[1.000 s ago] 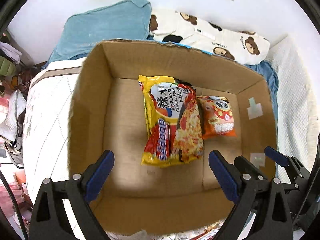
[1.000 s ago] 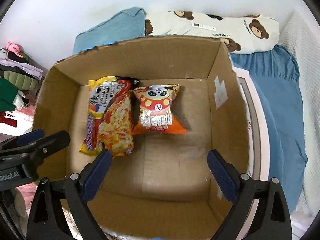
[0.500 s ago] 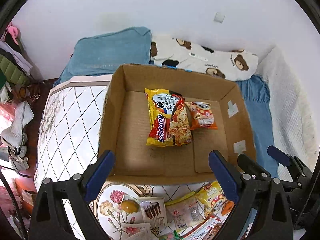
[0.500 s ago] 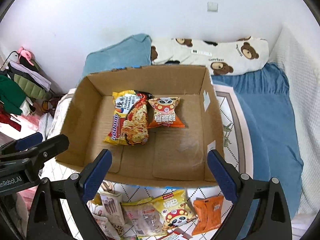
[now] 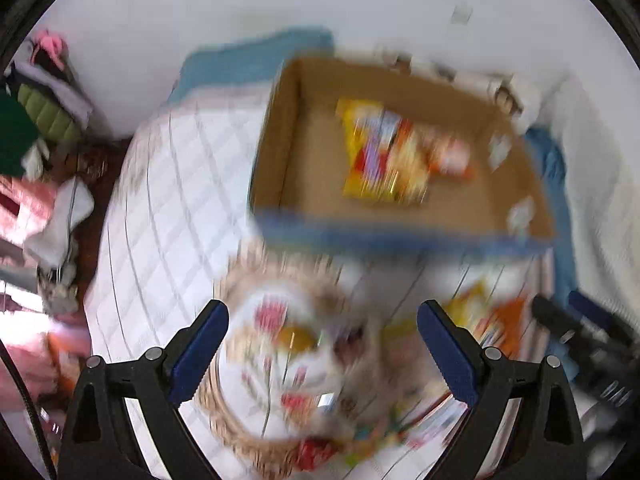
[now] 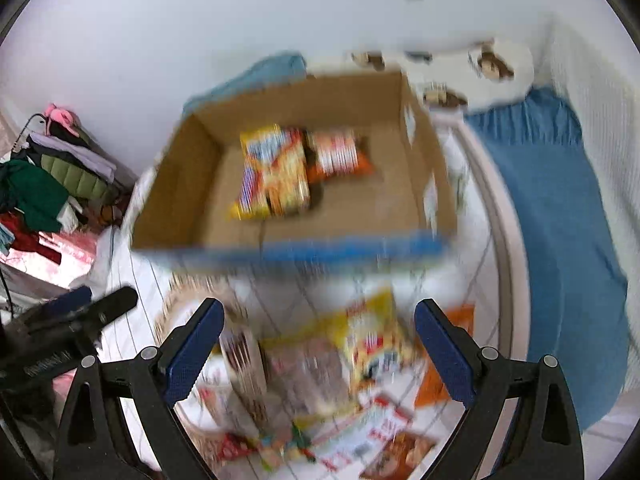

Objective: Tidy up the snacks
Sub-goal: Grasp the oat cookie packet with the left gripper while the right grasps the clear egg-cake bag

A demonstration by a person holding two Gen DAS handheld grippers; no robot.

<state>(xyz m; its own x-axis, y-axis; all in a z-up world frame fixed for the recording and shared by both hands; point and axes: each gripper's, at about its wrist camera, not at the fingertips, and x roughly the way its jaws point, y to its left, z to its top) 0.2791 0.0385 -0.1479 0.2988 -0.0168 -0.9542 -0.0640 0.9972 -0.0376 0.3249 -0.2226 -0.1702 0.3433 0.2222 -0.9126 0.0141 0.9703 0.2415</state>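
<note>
With both your left gripper [image 5: 322, 338] and right gripper [image 6: 316, 336] spread wide and empty, the loose packets [image 6: 372, 344] on the bed, near the box's [image 6: 192, 184] front edge, look light, crinkly, slippery: pinch a sealed edge.

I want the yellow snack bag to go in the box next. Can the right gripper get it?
Probably yes. The right hand-held gripper is open and empty, and the yellow snack bag lies uncovered on the bedspread just ahead of its fingers, outside the cardboard box. The picture is blurry, though.
</note>
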